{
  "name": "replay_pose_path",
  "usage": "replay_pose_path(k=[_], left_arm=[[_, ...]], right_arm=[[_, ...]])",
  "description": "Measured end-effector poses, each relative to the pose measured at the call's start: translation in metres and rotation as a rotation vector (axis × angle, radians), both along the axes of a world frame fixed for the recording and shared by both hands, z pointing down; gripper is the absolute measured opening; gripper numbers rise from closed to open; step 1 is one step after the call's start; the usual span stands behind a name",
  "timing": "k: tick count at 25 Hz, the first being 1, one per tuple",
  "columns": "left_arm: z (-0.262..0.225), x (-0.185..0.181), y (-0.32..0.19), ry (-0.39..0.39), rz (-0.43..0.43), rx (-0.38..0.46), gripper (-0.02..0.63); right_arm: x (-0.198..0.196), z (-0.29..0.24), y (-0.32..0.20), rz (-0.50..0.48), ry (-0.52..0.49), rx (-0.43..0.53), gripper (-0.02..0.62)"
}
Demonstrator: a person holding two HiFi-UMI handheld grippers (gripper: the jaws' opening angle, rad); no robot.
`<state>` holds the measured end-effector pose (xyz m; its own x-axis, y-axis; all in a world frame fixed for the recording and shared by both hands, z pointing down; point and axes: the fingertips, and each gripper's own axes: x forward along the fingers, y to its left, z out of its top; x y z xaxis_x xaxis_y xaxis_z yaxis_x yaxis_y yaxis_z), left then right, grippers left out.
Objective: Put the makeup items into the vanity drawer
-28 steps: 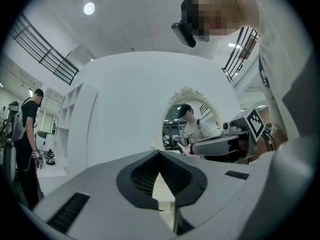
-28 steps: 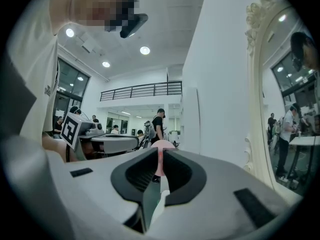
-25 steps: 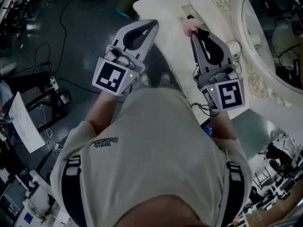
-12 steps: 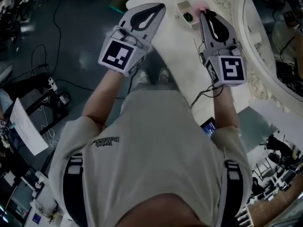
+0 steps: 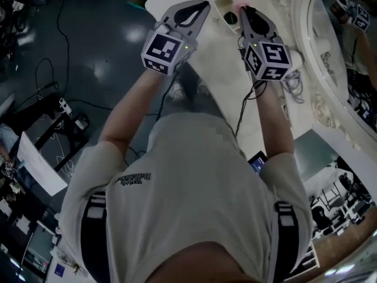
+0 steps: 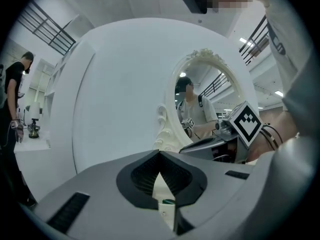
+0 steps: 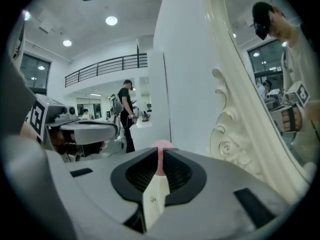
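Holding a pink makeup item (image 7: 161, 148) pinched between nearly closed jaws, the right gripper (image 5: 242, 10) sits over the far edge of the white vanity table (image 5: 219, 69), close beside the ornate mirror frame (image 5: 321, 105). The pink item shows only as a small soft-looking blob poking past the jaw tips; its exact kind can't be told. A small open white compartment (image 5: 222, 6), likely the drawer the task means, lies just left of the right gripper's tips, between the two grippers, at the table's far edge. Its long axis runs about parallel to the jaws. One dark round item (image 5: 231, 19) is already inside. The right gripper is clearly the nearer one, so the coming move looks like a short shift left over the opening, then a release. The left gripper (image 5: 204, 5) has its jaws together with nothing between them, at the table's left edge on the compartment's other side. Risk: the pink item catching the compartment wall instead of dropping in.
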<state>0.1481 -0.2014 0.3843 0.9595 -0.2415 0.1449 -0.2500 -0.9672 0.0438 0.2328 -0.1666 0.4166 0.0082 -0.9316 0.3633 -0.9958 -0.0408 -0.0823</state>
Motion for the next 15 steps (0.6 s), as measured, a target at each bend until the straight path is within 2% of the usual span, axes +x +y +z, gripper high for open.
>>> replay_pose_path(k=[8,15], left_arm=[[0.097,0.031,-0.016,-0.133,0.021,-0.115,0.012],[0.162,0.040,-0.012,-0.234,0.055,-0.185,0.012]], right_arm=[[0.021,0.096,-0.020,0.031,-0.036,-0.183,0.037],[0.018,0.143,-0.025,0.015,-0.056,-0.306,0.038]])
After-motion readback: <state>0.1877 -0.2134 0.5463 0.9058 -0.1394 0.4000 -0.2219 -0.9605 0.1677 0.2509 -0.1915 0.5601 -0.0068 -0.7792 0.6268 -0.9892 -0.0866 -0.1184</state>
